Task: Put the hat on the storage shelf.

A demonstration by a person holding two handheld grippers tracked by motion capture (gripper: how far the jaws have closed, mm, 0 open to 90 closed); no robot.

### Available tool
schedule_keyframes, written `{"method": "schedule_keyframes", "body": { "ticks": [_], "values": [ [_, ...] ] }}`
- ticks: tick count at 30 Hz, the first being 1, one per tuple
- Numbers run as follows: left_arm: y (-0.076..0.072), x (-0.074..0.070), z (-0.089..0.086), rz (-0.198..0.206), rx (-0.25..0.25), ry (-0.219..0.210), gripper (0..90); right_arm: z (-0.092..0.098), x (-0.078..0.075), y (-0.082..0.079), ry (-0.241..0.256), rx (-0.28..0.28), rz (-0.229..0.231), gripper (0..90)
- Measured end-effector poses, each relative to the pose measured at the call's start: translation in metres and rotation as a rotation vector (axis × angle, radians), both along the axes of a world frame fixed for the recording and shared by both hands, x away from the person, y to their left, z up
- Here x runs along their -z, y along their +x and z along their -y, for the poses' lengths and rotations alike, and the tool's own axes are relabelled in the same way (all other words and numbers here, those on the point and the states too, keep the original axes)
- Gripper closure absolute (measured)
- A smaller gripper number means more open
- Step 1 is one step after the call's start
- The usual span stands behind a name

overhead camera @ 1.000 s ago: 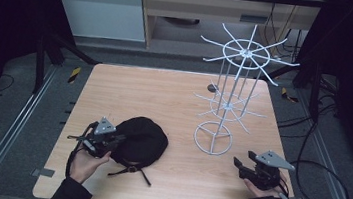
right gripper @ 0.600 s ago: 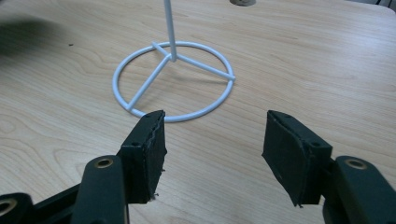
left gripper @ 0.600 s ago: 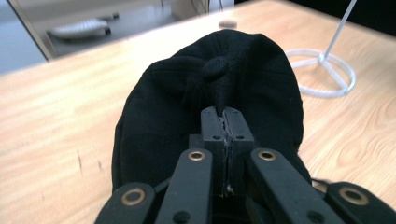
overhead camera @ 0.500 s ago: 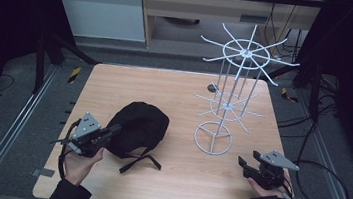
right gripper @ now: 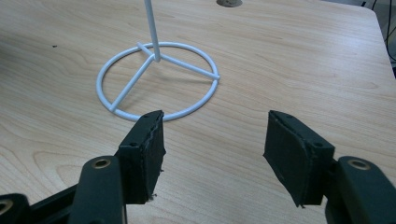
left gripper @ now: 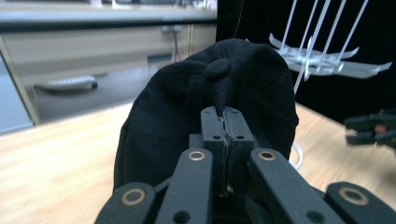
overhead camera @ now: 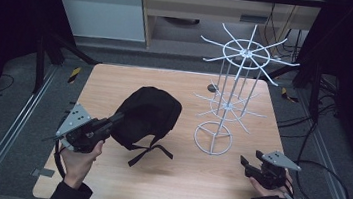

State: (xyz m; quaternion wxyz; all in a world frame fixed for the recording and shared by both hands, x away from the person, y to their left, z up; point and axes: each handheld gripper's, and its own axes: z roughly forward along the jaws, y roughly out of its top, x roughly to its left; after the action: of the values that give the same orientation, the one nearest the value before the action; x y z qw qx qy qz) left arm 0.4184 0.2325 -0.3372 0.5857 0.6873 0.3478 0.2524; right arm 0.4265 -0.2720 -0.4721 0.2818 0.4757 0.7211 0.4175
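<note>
A black cap (overhead camera: 148, 114) with dangling straps is lifted off the wooden table (overhead camera: 116, 80) at the left. My left gripper (overhead camera: 115, 120) is shut on its near edge; in the left gripper view the cap (left gripper: 215, 93) bulges just past the closed jaws of that gripper (left gripper: 225, 122). A white wire rack (overhead camera: 234, 81) with radiating arms stands at the right of the table. My right gripper (overhead camera: 243, 163) rests near the front right corner, open and holding nothing. In the right gripper view the gripper (right gripper: 212, 140) points at the rack's ring base (right gripper: 156, 79).
A small dark round grommet (overhead camera: 212, 88) sits in the table behind the rack. Cabinets and cables lie beyond the far edge. Bare wood stretches between the cap and the rack base, and along the front edge.
My left gripper has drawn back toward the left and raised the cap, which now hangs tilted from the jaws with its straps trailing. The right gripper has barely moved.
</note>
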Motion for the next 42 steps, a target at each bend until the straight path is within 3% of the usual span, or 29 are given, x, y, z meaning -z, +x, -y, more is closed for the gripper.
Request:
{"method": "schedule_keyframes", "body": {
  "ticks": [9, 17, 27, 42],
  "values": [
    [-0.001, -0.030, 0.002, 0.086, 0.010, -0.096, 89.2, 0.000, 0.001, 0.000, 0.001, 0.002, -0.005, 37.6],
    [0.004, -0.064, -0.002, 0.094, 0.024, -0.073, 89.2, 0.002, 0.001, 0.001, -0.007, 0.005, -0.004, 37.6],
    [-0.001, -0.104, -0.013, 0.142, 0.030, -0.114, 89.2, 0.001, 0.002, 0.002, -0.007, 0.006, -0.010, 37.6],
    [-0.013, -0.145, 0.016, 0.233, 0.089, -0.154, 89.2, 0.001, 0.003, 0.003, -0.015, 0.002, -0.010, 37.5]
  ]
}}
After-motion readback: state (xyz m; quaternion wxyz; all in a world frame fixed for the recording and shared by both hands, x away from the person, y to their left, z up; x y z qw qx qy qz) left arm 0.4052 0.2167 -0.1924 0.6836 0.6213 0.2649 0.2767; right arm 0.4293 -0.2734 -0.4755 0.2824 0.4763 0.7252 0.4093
